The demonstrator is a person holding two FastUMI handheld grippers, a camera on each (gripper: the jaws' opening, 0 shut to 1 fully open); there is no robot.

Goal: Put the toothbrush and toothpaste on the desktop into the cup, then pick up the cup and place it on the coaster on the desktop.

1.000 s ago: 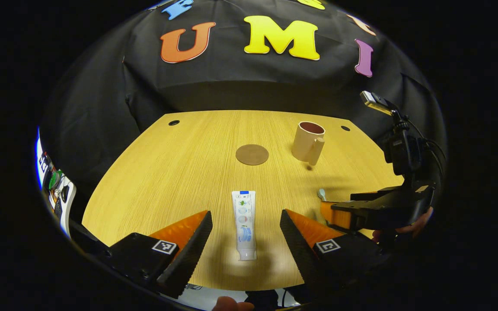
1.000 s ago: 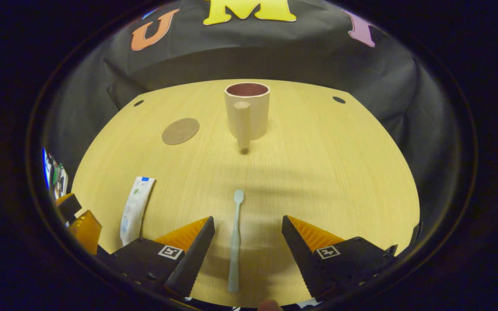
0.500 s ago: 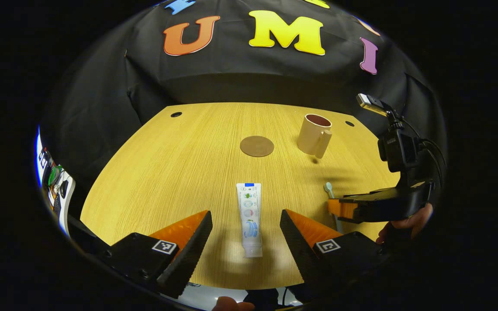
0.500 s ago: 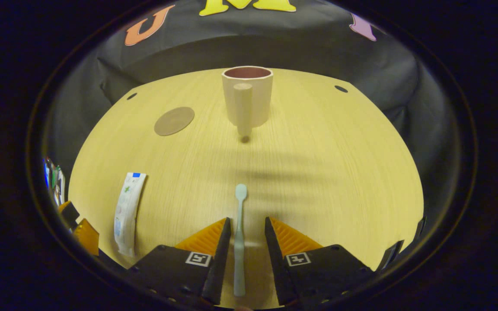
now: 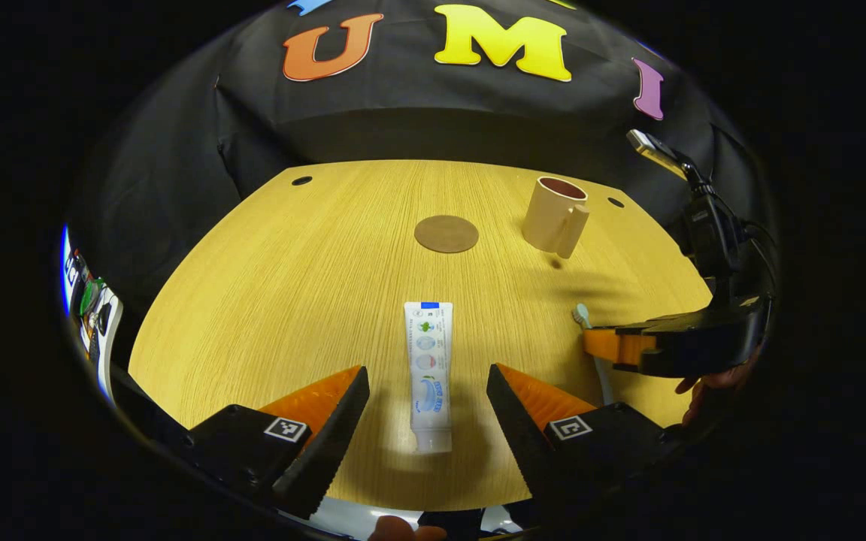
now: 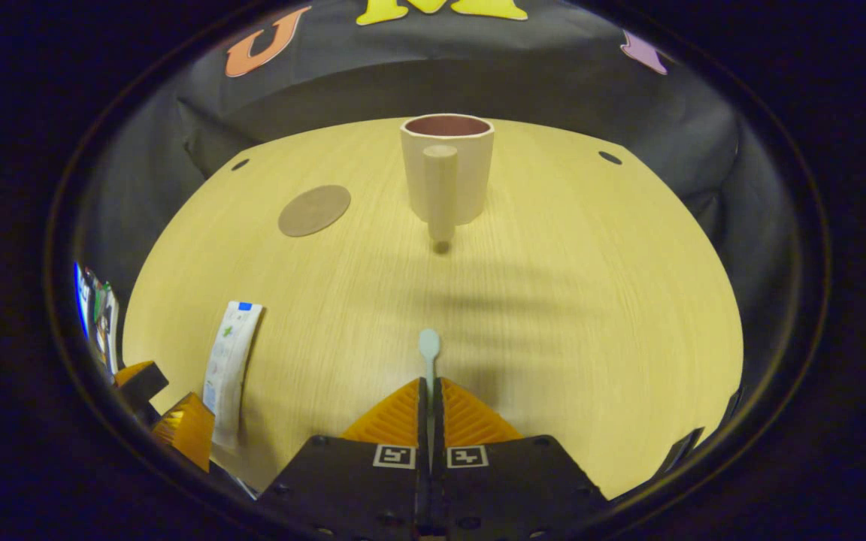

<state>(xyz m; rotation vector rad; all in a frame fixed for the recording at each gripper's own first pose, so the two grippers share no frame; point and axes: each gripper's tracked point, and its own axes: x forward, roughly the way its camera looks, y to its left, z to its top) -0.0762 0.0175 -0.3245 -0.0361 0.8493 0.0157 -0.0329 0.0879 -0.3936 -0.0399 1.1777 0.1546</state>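
right claw [image 6: 430, 398] pinches the toothbrush [image 6: 428, 347]; left claw [image 5: 428, 398] gapes wide (astride the toothpaste [image 5: 428, 364])

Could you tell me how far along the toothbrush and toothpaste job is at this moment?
Nothing is in the cup yet. In hand: the right claw is shut on the toothbrush. The left claw is open around the toothpaste, which lies flat on the desktop. Left: load both, then move the cup onto the coaster.

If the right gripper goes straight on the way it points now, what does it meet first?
Probably the cup, handle side first; the desktop between looks free. The right gripper holds the toothbrush.
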